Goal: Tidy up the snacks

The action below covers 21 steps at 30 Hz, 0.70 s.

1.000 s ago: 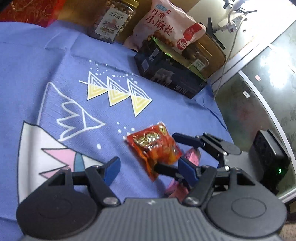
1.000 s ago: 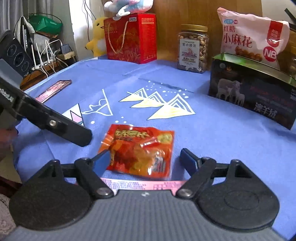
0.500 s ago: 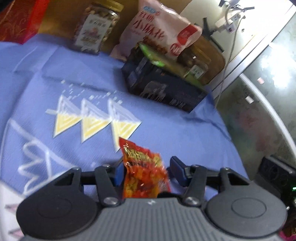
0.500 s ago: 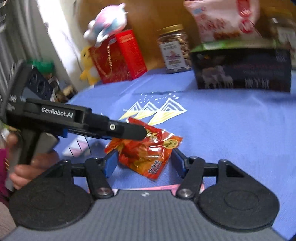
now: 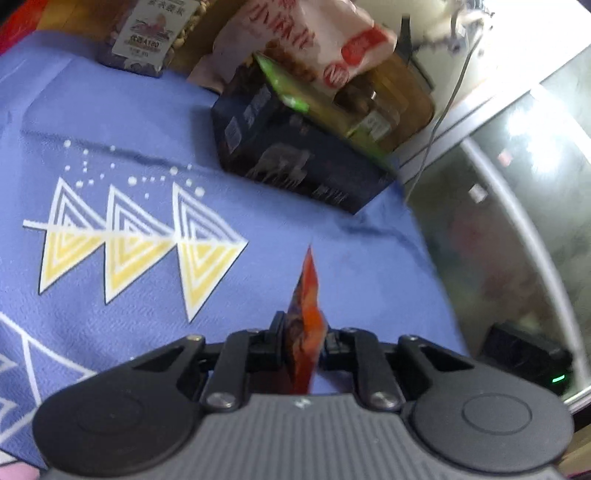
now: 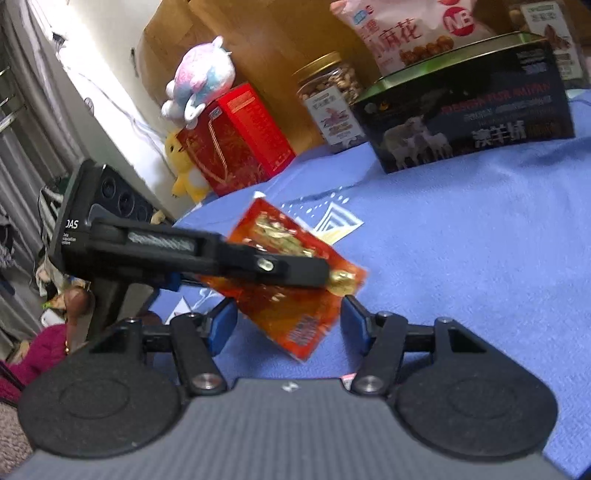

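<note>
My left gripper (image 5: 303,341) is shut on an orange-red snack packet (image 5: 306,317), held edge-on above the blue tablecloth (image 5: 110,122). In the right wrist view the same packet (image 6: 295,314) hangs lifted off the cloth, clamped by the left gripper (image 6: 325,275), which reaches in from the left. My right gripper (image 6: 288,325) is open, its blue pads either side of the packet's lower part, not gripping it. A dark box with sheep pictures (image 5: 295,162) (image 6: 465,118) stands at the back of the table.
Behind the dark box are a white-pink snack bag (image 5: 314,40) (image 6: 413,33) and a nut jar (image 5: 155,33) (image 6: 328,99). A red gift box (image 6: 236,140) with plush toys stands back left. The table edge and floor lie to the right (image 5: 498,240).
The left gripper closed on the packet and lifted it off the cloth, turning it edge-on. The right gripper stayed open and tilted upward.
</note>
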Available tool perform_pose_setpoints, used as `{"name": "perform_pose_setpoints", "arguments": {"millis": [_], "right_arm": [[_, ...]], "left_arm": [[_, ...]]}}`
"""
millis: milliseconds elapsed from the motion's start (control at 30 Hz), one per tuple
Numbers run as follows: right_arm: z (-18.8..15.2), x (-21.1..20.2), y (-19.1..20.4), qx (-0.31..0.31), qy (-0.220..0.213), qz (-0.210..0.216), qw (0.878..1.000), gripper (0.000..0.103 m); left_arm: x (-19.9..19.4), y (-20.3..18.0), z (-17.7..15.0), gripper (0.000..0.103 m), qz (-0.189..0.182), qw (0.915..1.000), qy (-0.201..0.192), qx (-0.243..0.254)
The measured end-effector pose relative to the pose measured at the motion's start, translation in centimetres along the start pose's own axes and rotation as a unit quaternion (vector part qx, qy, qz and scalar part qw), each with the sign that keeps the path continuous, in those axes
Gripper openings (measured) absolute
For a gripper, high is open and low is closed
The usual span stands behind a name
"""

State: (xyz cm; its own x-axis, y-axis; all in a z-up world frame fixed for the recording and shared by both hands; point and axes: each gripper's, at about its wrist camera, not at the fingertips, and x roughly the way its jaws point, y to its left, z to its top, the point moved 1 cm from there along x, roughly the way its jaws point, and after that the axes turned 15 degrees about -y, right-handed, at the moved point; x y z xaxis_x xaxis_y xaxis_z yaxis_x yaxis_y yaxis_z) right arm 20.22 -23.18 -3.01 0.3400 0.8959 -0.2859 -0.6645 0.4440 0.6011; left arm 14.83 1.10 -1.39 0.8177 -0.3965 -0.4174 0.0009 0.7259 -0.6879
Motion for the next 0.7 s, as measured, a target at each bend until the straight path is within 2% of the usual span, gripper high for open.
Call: {"name": "perform_pose_setpoints", "arguments": {"millis": [100, 167, 200, 233, 300, 400, 433, 500, 533, 567, 633, 700], "right_arm": [[0.3, -0.4, -0.5, 0.015, -0.010, 0.002, 1.000, 0.067], [0.5, -0.5, -0.7, 0.028, -0.014, 0.016, 0.999, 0.067], [0.6, -0.5, -0.8, 0.034, -0.015, 0.022, 0.999, 0.065], [0.7, -0.5, -0.9, 0.042, -0.015, 0.031, 0.999, 0.057], [0.9, -0.5, -0.9, 0.051, -0.013, 0.039, 0.998, 0.055], [1.1, -0.8, -0.9, 0.036, -0.015, 0.025, 0.999, 0.039], [1.3, -0.9, -0.9, 0.029, -0.017, 0.021, 0.999, 0.033], [1.5, -1.2, -0.7, 0.010, -0.025, 0.006, 1.000, 0.030], [1.6, -1.3, -0.7, -0.002, -0.031, -0.007, 1.000, 0.021], [1.7, -1.4, -0.7, -0.016, -0.036, -0.022, 0.999, 0.010], [2.0, -1.6, -1.2, -0.031, -0.044, -0.057, 0.997, 0.008], [2.1, -1.9, -2.2, -0.018, -0.046, -0.065, 0.997, 0.008]], "left_arm": [[-0.8, -0.3, 0.6, 0.015, -0.042, 0.9990, -0.008, -0.013], [-0.7, -0.8, 0.8, 0.015, -0.048, 0.9988, -0.007, -0.007], [-0.5, -1.0, 0.8, 0.015, -0.052, 0.9986, -0.003, -0.005], [-0.3, -1.2, 0.8, 0.016, -0.057, 0.9984, 0.002, -0.002], [0.3, -1.8, 0.7, 0.017, -0.058, 0.9983, 0.003, 0.006], [0.9, -2.1, 1.0, 0.031, -0.041, 0.9989, 0.007, 0.023], [1.2, -2.2, 1.1, 0.039, -0.033, 0.9990, 0.008, 0.029], [1.8, -2.5, 1.3, 0.047, -0.021, 0.9987, 0.008, 0.045], [1.8, -2.6, 1.4, 0.057, -0.008, 0.9983, 0.006, 0.057], [2.0, -2.9, 1.6, 0.060, 0.010, 0.9971, -0.002, 0.075], [2.1, -3.1, 1.9, 0.056, 0.019, 0.9954, -0.009, 0.093], [2.7, -2.9, 2.1, 0.042, 0.002, 0.9965, 0.001, 0.084]]}}
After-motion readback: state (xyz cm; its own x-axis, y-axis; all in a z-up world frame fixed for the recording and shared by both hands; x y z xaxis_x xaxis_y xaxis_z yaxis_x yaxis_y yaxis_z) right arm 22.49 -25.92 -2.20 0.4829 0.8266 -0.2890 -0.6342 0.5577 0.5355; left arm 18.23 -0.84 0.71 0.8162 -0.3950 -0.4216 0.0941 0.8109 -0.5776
